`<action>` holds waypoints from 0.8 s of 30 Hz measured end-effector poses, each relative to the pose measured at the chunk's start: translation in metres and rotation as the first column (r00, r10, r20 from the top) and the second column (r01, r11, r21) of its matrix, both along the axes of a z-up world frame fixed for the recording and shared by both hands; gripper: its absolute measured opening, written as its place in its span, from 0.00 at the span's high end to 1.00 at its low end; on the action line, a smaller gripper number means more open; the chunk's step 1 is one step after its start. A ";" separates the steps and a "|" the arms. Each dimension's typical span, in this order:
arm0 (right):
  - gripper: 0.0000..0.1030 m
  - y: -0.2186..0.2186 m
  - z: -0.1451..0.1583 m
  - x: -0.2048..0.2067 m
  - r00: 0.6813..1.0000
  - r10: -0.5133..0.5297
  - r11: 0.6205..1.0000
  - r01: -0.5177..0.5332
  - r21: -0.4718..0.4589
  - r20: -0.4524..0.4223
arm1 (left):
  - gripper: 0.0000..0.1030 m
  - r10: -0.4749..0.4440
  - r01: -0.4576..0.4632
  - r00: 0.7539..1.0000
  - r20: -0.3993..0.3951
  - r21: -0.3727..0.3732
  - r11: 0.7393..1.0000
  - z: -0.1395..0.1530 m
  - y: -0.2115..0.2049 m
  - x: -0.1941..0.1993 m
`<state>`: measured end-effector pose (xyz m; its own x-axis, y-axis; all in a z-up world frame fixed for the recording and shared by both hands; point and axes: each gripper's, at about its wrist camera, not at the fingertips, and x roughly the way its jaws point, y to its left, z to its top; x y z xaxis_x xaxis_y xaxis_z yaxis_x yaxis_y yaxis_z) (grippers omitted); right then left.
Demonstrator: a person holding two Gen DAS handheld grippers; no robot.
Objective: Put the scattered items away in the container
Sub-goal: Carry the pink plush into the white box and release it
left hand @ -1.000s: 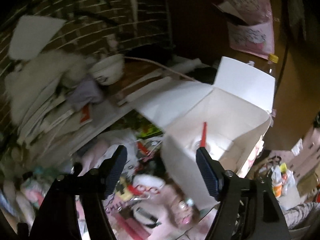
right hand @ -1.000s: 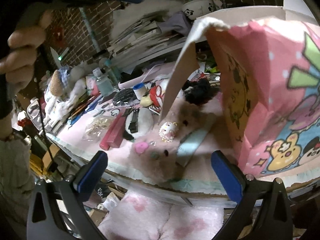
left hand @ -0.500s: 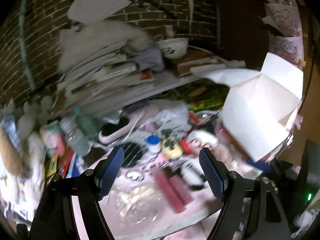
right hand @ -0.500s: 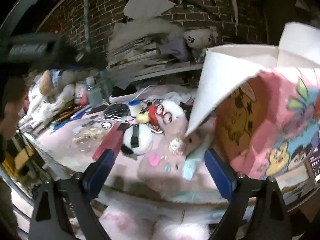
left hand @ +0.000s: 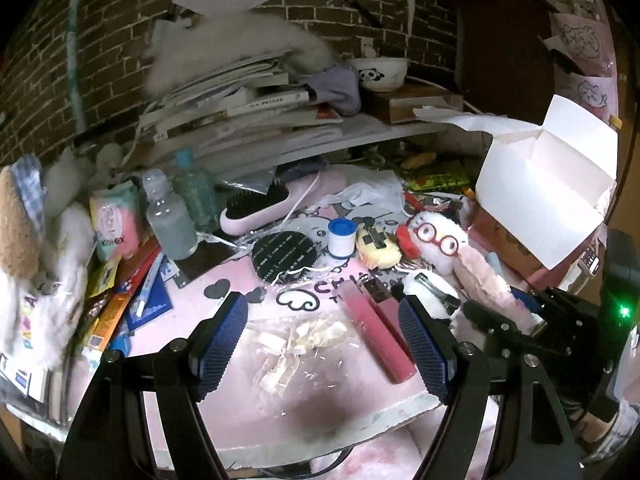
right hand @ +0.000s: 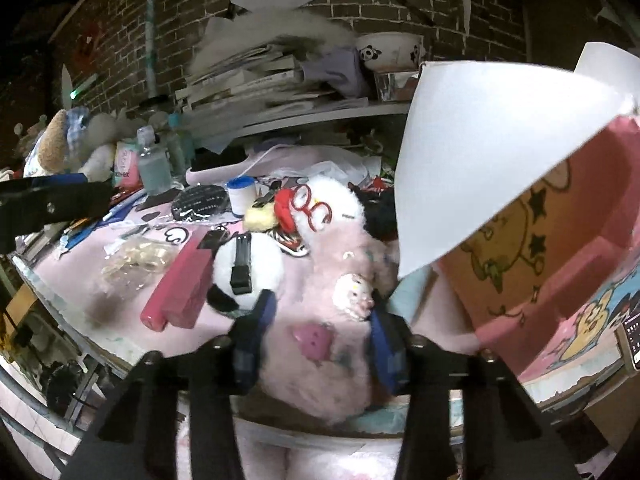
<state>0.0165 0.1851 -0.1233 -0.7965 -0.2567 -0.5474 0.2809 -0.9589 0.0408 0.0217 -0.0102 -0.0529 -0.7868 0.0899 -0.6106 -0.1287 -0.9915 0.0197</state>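
The container is a pink cartoon box with white flaps open, at the right of the table. My right gripper is closing, and its pads press both sides of a pink fluffy plush in front of the box. My left gripper stands open and empty above a clear plastic bag of cream pieces near the table's front edge. Pink sticks and a panda plush ball lie between the two grippers. The plush's underside is hidden.
A white plush with red glasses, a tape roll, a black round compact, a hairbrush and bottles crowd the pink mat. A shelf of stacked books stands behind. More toys and packets fill the left edge.
The left gripper swung from above the box, left and down over the mat, still open. The right gripper's jaws closed from wide open onto the pink fluffy plush.
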 end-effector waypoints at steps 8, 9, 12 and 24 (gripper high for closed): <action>0.74 -0.004 0.004 0.003 1.000 0.002 1.000 -0.002 0.011 -0.028 | 0.27 0.011 -0.011 1.000 0.013 0.014 1.000 -0.005 -0.006 0.001; 0.74 -0.005 0.005 0.004 0.999 0.003 1.000 -0.003 0.011 -0.034 | 0.27 0.015 -0.015 1.000 0.015 0.015 1.000 -0.006 -0.007 0.001; 0.74 -0.009 0.010 0.007 0.998 0.005 1.000 -0.004 0.012 -0.057 | 0.27 0.019 -0.019 1.000 0.019 0.022 1.000 -0.007 -0.010 0.002; 0.74 -0.032 0.041 0.022 0.985 0.114 0.992 -0.120 -0.045 -0.131 | 0.27 0.046 -0.047 0.999 0.014 0.031 0.998 -0.004 -0.025 0.006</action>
<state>0.0382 0.1530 -0.0820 -0.8218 -0.3776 -0.4267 0.3971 -0.9166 0.0464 0.0280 -0.0349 -0.0572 -0.7826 0.0726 -0.6183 -0.0825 -0.9965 -0.0127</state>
